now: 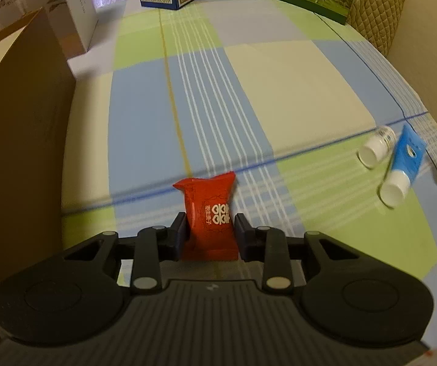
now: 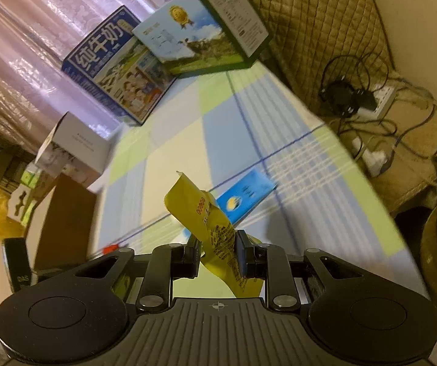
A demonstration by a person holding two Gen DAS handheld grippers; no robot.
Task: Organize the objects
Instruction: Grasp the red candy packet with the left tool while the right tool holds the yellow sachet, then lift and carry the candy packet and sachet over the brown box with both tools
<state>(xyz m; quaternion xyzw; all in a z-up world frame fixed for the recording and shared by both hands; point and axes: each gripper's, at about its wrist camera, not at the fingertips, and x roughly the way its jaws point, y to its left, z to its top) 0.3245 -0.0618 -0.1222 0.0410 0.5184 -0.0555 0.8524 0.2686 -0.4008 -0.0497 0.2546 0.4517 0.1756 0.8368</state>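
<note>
Between left hand-held gripper (image 1: 209, 233) pads: red packet (image 1: 209, 213) | right hand-held gripper (image 2: 218, 251) clamps yellow packet (image 2: 215, 231)

Small red foil candy packet with white double-happiness print (image 1: 210, 213): upright, lower centre of the left wrist view. White-capped small bottle (image 1: 375, 146) and blue squeeze tube with white cap (image 1: 402, 167): both lying flat, side by side, right edge. Yellow printed plastic sachet (image 2: 212, 228): tilted, centre of the right wrist view.

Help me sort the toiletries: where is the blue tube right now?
In the left wrist view the blue tube lies on the checked tablecloth at far right, white cap toward the camera, right beside the small white bottle.
</note>
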